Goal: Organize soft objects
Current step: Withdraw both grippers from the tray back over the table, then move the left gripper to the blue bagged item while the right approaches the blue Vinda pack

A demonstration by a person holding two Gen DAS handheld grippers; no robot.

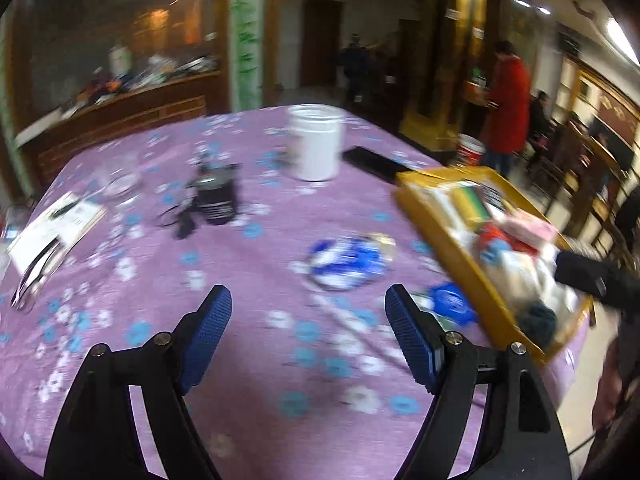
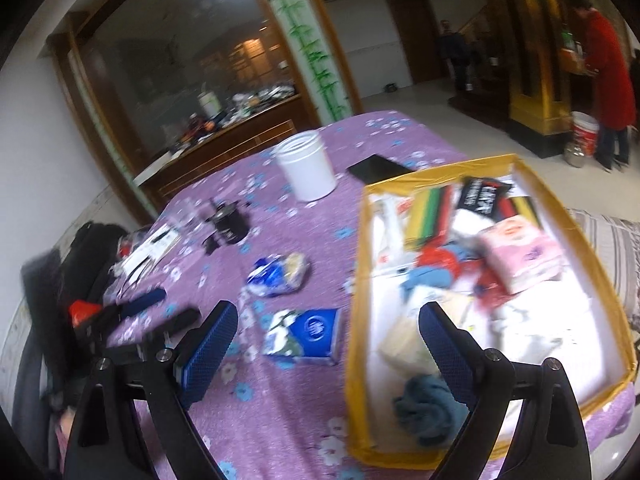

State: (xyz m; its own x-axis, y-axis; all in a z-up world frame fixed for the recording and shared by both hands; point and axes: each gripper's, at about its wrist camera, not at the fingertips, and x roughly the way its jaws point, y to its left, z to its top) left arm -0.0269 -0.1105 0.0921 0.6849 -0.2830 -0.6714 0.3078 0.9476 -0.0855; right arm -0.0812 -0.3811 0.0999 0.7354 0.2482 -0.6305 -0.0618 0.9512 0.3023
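A yellow-rimmed box (image 2: 360, 240) sits at the table's right and holds soft things: a pink tissue pack (image 2: 520, 256), a teal cloth (image 2: 428, 408), striped sponges (image 2: 430, 216). It also shows in the left wrist view (image 1: 448, 240). On the purple cloth lie a blue tissue pack (image 2: 308, 332) and a blue-and-white bag (image 2: 276, 272), which shows in the left wrist view (image 1: 348, 260) ahead of my left gripper (image 1: 308, 300). My left gripper is open and empty above the cloth. My right gripper (image 2: 326, 316) is open and empty, astride the box's left wall.
A white jar (image 2: 306, 170), a black phone (image 2: 378, 168), a black device with cords (image 2: 230, 222) and papers (image 1: 56, 228) lie on the table. A person in red (image 1: 508, 112) stands behind to the right. A wooden cabinet (image 1: 120, 116) stands behind.
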